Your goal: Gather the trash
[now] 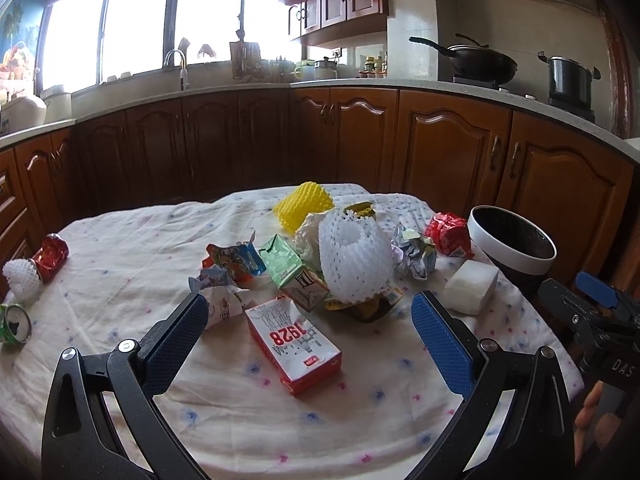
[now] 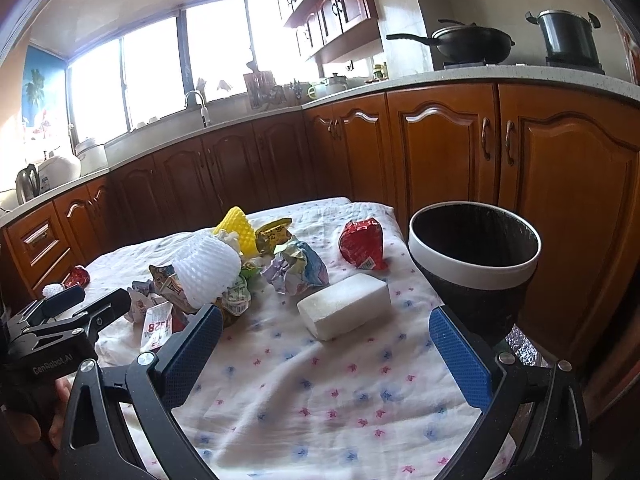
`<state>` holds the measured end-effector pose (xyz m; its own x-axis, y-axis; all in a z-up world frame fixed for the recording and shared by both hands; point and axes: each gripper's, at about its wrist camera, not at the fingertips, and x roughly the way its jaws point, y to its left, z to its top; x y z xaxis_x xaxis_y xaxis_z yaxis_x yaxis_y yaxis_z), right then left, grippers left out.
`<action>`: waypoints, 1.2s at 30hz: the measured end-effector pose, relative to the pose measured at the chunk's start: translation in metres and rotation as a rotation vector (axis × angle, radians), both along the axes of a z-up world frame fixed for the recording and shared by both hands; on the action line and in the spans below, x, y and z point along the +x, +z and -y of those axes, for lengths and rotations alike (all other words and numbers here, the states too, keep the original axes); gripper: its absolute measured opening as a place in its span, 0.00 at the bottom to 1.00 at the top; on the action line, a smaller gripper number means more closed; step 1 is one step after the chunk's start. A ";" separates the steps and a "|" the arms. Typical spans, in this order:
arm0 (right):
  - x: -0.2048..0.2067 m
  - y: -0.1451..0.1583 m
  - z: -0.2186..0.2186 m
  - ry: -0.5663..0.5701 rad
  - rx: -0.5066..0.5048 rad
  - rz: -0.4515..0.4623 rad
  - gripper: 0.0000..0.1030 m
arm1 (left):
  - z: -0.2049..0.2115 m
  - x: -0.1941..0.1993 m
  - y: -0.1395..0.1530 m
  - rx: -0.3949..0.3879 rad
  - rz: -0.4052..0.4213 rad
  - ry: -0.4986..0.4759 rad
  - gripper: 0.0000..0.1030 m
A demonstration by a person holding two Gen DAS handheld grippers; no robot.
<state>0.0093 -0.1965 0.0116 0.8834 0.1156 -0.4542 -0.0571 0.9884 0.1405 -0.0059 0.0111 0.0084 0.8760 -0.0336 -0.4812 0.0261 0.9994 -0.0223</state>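
The red and white carton [image 1: 294, 350] lying near on the cloth reads "1928" upside down, the left gripper's body [image 2: 52, 368] is marked "GenRobot.AI", and the right gripper's body [image 1: 618, 368] shows "DAS".

A home kitchen. Wooden cabinets [image 1: 448, 136] run under a pale counter [image 1: 360, 83] with a sink tap [image 1: 178, 62] below wide windows [image 1: 140, 24]. A wok [image 2: 468, 42] and pot [image 2: 568, 36] sit on the stove.
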 end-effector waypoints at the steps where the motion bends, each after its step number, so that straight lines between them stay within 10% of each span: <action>1: 0.001 -0.001 0.000 -0.002 0.001 -0.006 1.00 | -0.001 0.001 -0.001 -0.003 -0.005 0.000 1.00; 15: 0.033 -0.014 0.013 -0.013 0.082 -0.142 0.98 | 0.005 0.031 0.001 -0.012 -0.076 -0.041 0.95; 29: 0.089 -0.046 0.033 -0.013 0.289 -0.368 0.70 | 0.025 0.086 -0.005 0.042 -0.200 -0.054 0.85; 36: 0.110 -0.063 0.040 -0.013 0.369 -0.420 0.46 | 0.029 0.109 -0.015 0.032 -0.260 -0.091 0.45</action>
<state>0.1197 -0.2364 -0.0516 0.6379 0.3240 -0.6986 0.0898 0.8697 0.4853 0.1033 -0.0180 -0.0067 0.7168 -0.0881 -0.6917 0.1135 0.9935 -0.0089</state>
